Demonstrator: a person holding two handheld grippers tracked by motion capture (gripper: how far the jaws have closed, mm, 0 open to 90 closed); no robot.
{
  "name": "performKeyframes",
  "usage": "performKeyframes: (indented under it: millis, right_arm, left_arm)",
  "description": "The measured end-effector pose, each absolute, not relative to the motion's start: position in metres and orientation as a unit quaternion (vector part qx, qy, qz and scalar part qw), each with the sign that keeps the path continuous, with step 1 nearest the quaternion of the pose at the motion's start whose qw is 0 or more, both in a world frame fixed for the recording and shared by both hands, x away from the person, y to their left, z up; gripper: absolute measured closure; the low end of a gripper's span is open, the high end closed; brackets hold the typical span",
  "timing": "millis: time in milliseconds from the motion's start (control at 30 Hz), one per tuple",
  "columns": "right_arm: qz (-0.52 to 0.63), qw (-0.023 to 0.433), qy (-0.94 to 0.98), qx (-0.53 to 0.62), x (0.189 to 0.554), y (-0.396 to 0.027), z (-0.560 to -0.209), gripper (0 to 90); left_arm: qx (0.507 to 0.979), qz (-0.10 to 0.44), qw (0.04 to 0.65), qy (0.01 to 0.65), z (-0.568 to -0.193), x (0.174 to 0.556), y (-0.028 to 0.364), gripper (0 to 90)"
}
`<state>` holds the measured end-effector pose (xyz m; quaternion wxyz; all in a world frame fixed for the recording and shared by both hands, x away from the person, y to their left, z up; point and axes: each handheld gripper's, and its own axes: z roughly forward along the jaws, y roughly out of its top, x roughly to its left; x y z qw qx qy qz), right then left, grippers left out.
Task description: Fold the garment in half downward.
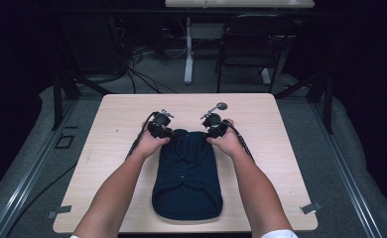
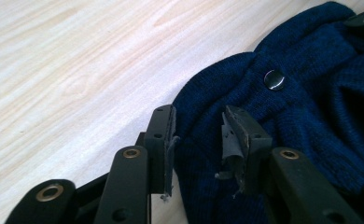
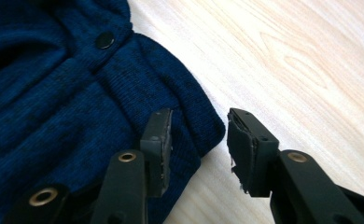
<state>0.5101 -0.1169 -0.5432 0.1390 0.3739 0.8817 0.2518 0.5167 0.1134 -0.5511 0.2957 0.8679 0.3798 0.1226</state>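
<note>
So there's a dark navy knit garment lying flat on the light wood tabletop, roughly centred and toward the person's side. Its long axis runs straight away from the person, rounded hem end nearest them and the buttoned end at the far side, where both claws are.

Left side first: the left claw sits at the far-left corner of the knit. In the left gripper view its jaws are spread apart, with the fabric edge lying right in the gap between them, one jaw over bare wood and the other over the knit. So it's released, straddling the edge, not pinching anything yet. A shiny dark button sits just beyond the jaws.

Over on the right, the right claw mirrors that at the far-right corner. In the right gripper view its jaws are also apart: one is over the ribbed edge, the other over bare wood. Another button sits farther up the knit.

My guess is both corners get pinched next. Each hand is already at its own corner, so neither has to reach.
</note>
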Motion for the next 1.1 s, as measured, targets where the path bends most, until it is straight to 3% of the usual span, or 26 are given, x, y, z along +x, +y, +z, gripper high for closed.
performKeyframes:
  millis: [233, 500, 1100]
  right_arm:
    - [0.228, 0.127, 0.893, 0.367, 0.516, -0.113, -0.549, 61.9]
    - [0.206, 0.137, 0.910, 0.332, 0.511, -0.105, -0.549, 80.1]
    - [0.235, 0.168, 0.926, 0.244, 0.496, -0.114, -0.513, 82.2]
  left_arm:
    - [0.876, 0.120, 0.279, 0.373, -0.554, 0.516, 0.110, 73.6]
    - [0.883, 0.119, 0.274, 0.362, -0.553, 0.515, 0.112, 80.8]
    - [0.902, 0.165, 0.281, 0.283, -0.520, 0.501, 0.120, 81.8]
